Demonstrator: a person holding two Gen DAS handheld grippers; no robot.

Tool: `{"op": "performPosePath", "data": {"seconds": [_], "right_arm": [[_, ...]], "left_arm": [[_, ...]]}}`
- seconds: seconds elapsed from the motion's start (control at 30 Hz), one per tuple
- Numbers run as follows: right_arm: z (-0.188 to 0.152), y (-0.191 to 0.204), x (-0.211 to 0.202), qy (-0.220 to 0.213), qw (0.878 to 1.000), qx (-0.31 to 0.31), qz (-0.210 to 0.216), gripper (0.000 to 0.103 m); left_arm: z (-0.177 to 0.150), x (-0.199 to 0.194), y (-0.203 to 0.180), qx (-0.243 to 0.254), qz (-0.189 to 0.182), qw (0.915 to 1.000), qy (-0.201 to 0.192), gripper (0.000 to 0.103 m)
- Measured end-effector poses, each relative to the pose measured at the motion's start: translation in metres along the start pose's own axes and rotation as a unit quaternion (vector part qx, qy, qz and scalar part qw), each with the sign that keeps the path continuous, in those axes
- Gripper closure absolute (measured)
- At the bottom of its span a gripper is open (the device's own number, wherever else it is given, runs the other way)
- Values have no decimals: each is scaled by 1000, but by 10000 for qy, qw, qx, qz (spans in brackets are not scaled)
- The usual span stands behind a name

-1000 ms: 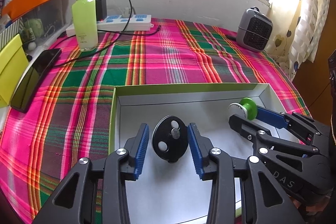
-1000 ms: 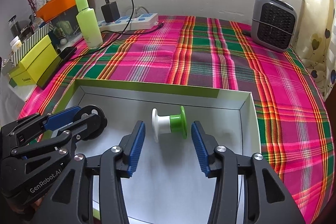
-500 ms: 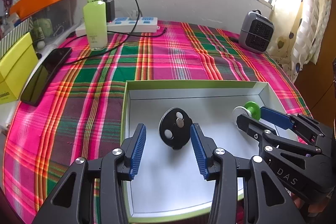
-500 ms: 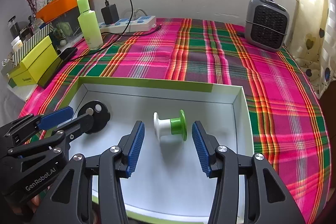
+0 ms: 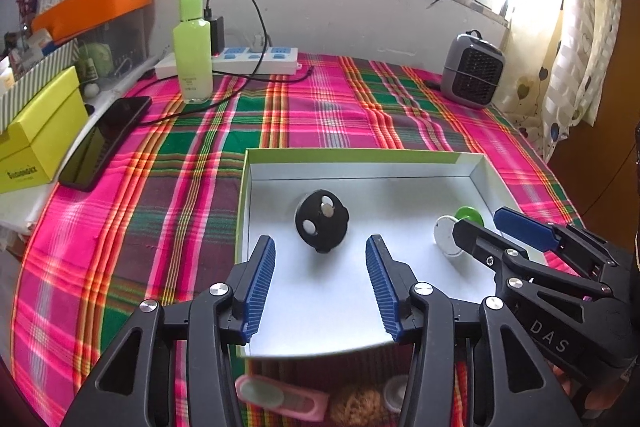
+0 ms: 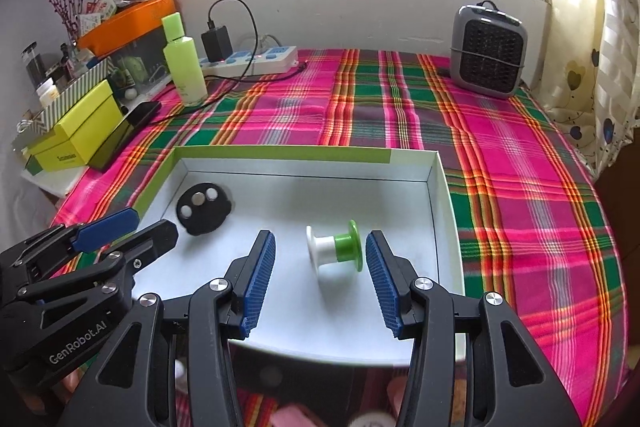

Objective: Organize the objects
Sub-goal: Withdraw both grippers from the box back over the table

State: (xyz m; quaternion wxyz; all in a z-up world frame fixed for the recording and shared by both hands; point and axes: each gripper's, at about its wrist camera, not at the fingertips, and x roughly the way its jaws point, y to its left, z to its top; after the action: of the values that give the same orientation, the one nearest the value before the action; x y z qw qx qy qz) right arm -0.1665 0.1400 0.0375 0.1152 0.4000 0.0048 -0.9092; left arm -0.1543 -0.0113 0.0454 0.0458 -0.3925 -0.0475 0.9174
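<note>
Spool (image 6: 335,247) with one white end and one green end lies on its side inside the shallow white tray (image 6: 438,187), in the right half. A black round disc (image 5: 322,221) with two pale spots and a small metal piece on its face lies in the left half of the same tray, well apart from the spool.

The right gripper (image 6: 320,277) hangs just in front of the spool; its blue pads are apart and press on nothing. The left gripper (image 5: 320,281) hangs just in front of the disc; its jaws are opening, and nothing is between them.

The tray has a green outer rim and sits on a plaid cloth (image 5: 320,115) of pink and green. Farther back on the cloth stand a green bottle (image 5: 192,63), a white power strip (image 5: 256,61) and a small grey heater (image 5: 472,69).
</note>
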Motion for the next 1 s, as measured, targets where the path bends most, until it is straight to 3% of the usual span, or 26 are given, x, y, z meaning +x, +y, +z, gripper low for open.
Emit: {"op": "performPosePath", "data": {"seconds": [1.0], "right_arm": [[-55, 7, -62, -356, 9992, 125, 127, 54]], "left_arm": [[-51, -61, -12, 177, 40, 9994, -291, 57]]}}
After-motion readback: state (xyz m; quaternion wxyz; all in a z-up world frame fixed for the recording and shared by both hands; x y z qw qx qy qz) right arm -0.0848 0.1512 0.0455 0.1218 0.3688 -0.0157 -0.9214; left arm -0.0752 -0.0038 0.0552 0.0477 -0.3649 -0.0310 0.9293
